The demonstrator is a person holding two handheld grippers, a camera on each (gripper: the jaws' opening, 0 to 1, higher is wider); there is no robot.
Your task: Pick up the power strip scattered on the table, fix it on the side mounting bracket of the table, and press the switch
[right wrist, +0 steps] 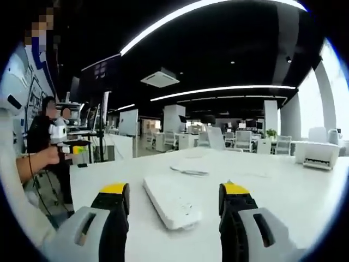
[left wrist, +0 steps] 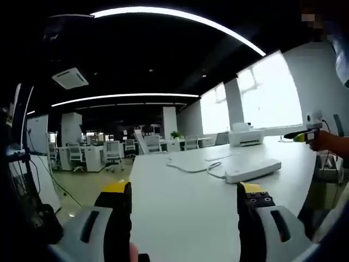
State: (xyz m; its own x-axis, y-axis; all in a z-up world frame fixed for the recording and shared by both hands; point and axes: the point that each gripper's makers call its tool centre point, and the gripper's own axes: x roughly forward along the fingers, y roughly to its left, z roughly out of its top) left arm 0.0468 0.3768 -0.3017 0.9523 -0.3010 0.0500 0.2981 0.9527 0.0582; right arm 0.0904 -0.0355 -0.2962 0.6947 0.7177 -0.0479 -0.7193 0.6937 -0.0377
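Observation:
A white power strip (left wrist: 252,170) lies flat on the white table (left wrist: 180,218), its white cord (left wrist: 191,165) looping off to the left. My left gripper (left wrist: 185,199) hovers open over the near table, short of the strip and left of it. In the right gripper view the same power strip (right wrist: 173,201) lies straight ahead between the jaws, with the cord (right wrist: 188,171) beyond it. My right gripper (right wrist: 174,199) is open and holds nothing. A hand with a yellow-tipped gripper (left wrist: 305,136) shows at the right edge; another such gripper (right wrist: 75,147) shows at the left.
A white printer (left wrist: 246,135) stands at the table's far end, also visible as the printer (right wrist: 319,154) at the right. The table's left edge (left wrist: 130,180) drops to the floor. Office desks and chairs (left wrist: 112,153) fill the background. People (right wrist: 46,125) stand at the left.

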